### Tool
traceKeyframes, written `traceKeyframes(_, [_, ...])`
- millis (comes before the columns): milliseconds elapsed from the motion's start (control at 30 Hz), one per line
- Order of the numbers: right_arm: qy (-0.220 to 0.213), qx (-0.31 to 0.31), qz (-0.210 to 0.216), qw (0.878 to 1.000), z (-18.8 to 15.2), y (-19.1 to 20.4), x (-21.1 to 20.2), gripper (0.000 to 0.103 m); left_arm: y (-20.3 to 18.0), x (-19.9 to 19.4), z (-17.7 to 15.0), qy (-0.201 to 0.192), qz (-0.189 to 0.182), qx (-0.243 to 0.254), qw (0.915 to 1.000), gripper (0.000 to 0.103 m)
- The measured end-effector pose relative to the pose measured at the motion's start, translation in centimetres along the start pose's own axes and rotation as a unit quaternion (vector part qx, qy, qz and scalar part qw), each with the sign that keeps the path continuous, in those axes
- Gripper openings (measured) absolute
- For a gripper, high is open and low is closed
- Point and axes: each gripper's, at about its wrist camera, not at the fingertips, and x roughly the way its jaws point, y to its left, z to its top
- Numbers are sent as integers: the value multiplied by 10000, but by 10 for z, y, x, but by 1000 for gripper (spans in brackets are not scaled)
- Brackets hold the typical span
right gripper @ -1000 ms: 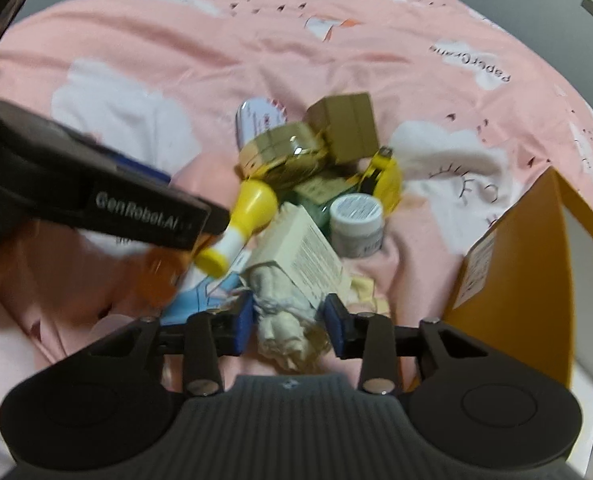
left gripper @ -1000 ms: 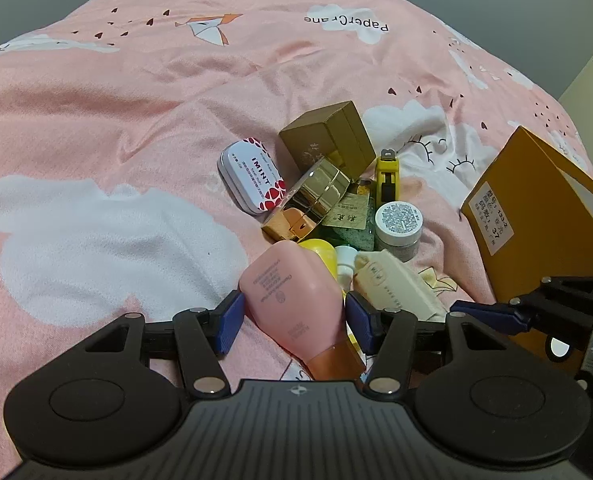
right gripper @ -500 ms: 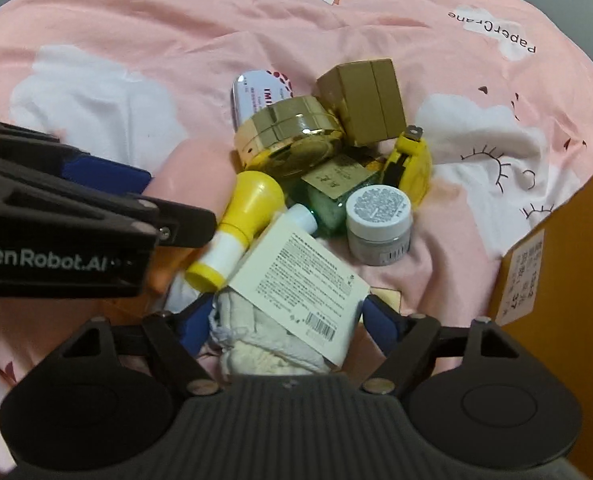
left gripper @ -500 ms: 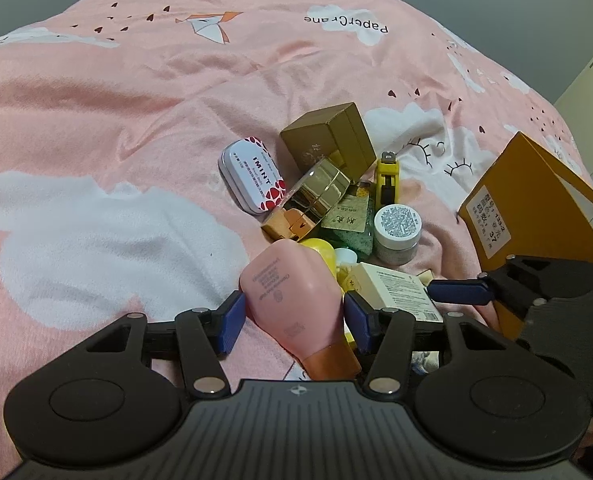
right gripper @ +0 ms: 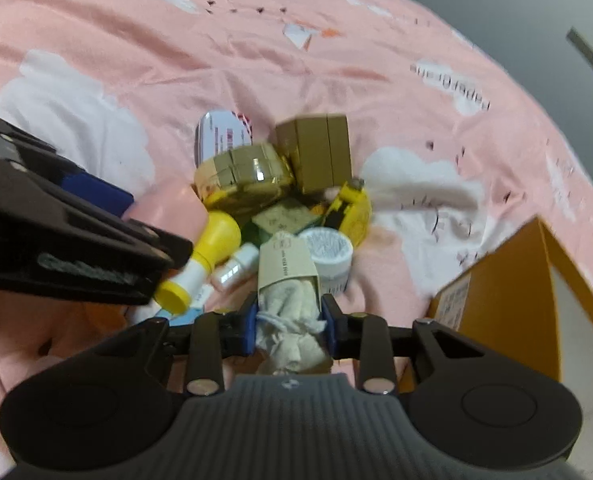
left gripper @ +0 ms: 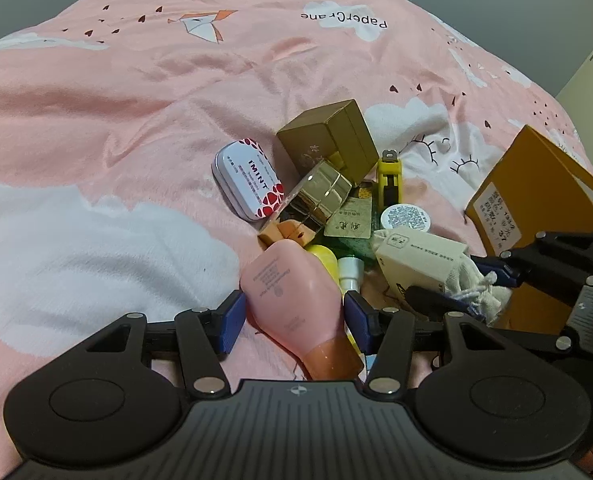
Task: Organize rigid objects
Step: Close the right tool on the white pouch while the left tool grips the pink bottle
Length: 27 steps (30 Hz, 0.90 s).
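A pile of small items lies on the pink bed cover. My left gripper is shut on a pink bottle with an orange cap, at the pile's near edge. My right gripper is shut on a cream cloth pouch with a paper sleeve, which also shows in the left wrist view. In the pile are a white mint tin, a gold box, a gold jar, a yellow tape measure, a white jar and a yellow-capped bottle.
An open orange cardboard box stands on the bed right of the pile; it also shows in the right wrist view. The pink cover with white cloud prints stretches to the left and far side.
My right gripper opened wide around the pouch, then closed on it and lifted it toward the box. The left gripper has kept its hold on the pink bottle, hardly moving.
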Motion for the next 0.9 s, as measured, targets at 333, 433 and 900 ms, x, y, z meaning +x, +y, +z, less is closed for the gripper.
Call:
traceKeyframes(333, [-331, 402, 30, 9986, -6, -11, -22, 26, -8, -19, -6, -399, -45, 25, 9992, 60])
traceKeyframes(433, [-468, 550, 70, 9974, -8, -16, -33, 26, -10, -29, -7, -512, -27, 8, 9987, 60])
traceKeyframes(900, [-1386, 1310, 149, 9815, -9, -70, -115, 26, -57, -86, 16, -1269, -443, 311, 9904, 60])
